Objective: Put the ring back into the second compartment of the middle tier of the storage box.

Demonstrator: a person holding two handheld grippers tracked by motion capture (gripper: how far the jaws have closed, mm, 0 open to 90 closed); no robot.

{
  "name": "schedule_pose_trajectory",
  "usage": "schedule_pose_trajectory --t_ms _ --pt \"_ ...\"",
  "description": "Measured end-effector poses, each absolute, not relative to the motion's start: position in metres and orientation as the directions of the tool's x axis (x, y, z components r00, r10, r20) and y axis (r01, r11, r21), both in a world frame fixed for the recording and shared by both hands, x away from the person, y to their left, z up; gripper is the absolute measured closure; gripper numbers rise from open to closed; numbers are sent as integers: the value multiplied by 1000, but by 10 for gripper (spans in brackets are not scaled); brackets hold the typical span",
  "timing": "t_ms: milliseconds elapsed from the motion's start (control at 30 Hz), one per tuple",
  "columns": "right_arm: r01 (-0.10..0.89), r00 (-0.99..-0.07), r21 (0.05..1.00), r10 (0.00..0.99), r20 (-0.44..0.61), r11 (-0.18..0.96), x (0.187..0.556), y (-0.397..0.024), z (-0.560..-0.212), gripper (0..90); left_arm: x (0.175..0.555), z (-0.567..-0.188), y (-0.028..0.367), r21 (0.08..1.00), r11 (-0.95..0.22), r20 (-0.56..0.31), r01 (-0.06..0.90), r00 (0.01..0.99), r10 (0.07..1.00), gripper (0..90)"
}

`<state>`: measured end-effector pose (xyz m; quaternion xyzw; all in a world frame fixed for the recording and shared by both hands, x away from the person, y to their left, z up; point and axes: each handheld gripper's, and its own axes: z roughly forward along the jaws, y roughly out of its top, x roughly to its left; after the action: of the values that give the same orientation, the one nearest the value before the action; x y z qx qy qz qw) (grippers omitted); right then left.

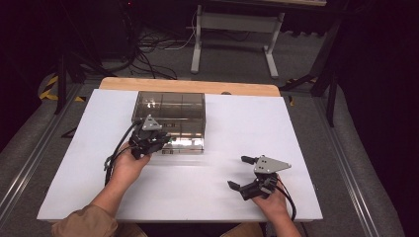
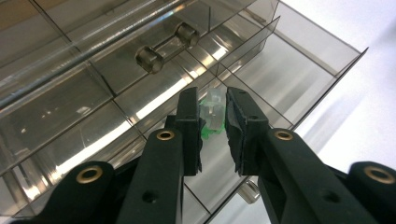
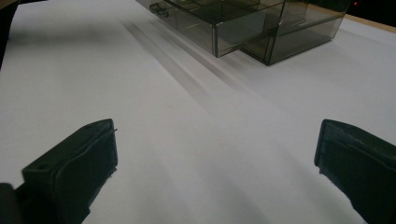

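A smoky clear organizer box [image 1: 170, 104] stands at the back middle of the white table, its lower drawer [image 1: 185, 144] pulled out toward me. My left gripper [image 1: 157, 143] hangs over the drawer's left part. In the left gripper view its jaws [image 2: 210, 95] stand narrow, pinching a small clear and green piece [image 2: 214, 113] above the drawer's divided compartments [image 2: 261, 70]. A clear bar handle [image 2: 166, 46] sits on the front above. My right gripper [image 1: 238, 172] rests near the table's front right, open wide with bare table between its fingers [image 3: 217, 140].
The white table top [image 1: 237, 123] spreads around the box; its wooden back edge [image 1: 188, 85] lies behind. In the right gripper view the box [image 3: 303, 28] and the open drawer [image 3: 219, 23] lie far ahead. Desk legs and cables stand on the floor beyond.
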<state>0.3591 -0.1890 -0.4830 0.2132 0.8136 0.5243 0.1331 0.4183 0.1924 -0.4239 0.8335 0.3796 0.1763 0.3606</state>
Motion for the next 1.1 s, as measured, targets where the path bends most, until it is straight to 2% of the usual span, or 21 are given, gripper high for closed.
schedule_pose_trajectory --t_ms 900,1100 --pt "204 -876 909 483 4 362 359 -189 -483 0 427 -434 190 704 -466 14 536 646 763 760" --pt "205 -876 909 483 5 362 359 -189 -483 0 425 -432 191 710 -471 24 524 650 759 677"
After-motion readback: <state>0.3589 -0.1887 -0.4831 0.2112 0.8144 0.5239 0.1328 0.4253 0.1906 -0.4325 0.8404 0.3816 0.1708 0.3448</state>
